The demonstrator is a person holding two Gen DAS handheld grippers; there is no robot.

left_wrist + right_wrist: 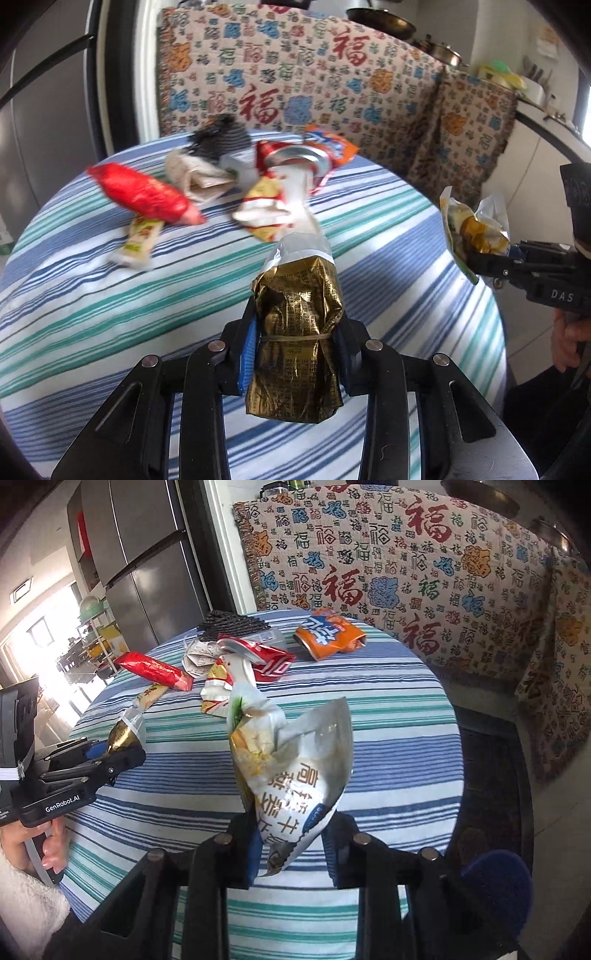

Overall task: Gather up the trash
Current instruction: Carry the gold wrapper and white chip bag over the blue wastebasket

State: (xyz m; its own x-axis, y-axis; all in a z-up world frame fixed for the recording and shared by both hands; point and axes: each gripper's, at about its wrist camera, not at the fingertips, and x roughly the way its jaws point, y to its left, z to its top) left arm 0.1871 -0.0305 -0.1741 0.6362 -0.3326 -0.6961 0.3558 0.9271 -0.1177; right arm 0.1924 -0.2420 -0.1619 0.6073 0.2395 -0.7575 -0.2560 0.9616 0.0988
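Left wrist view blurs the trash pile (236,184), perhaps wrappers.

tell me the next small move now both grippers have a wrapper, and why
Probably carry both away from the table toward wherever trash goes; no bin is in view. The left gripper is clamped on the gold wrapper and the right gripper on the white snack bag, both lifted clear of the striped tablecloth. More wrappers remain there.

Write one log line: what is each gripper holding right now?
left gripper: shut on gold wrapper | right gripper: shut on white snack bag | table: more wrappers
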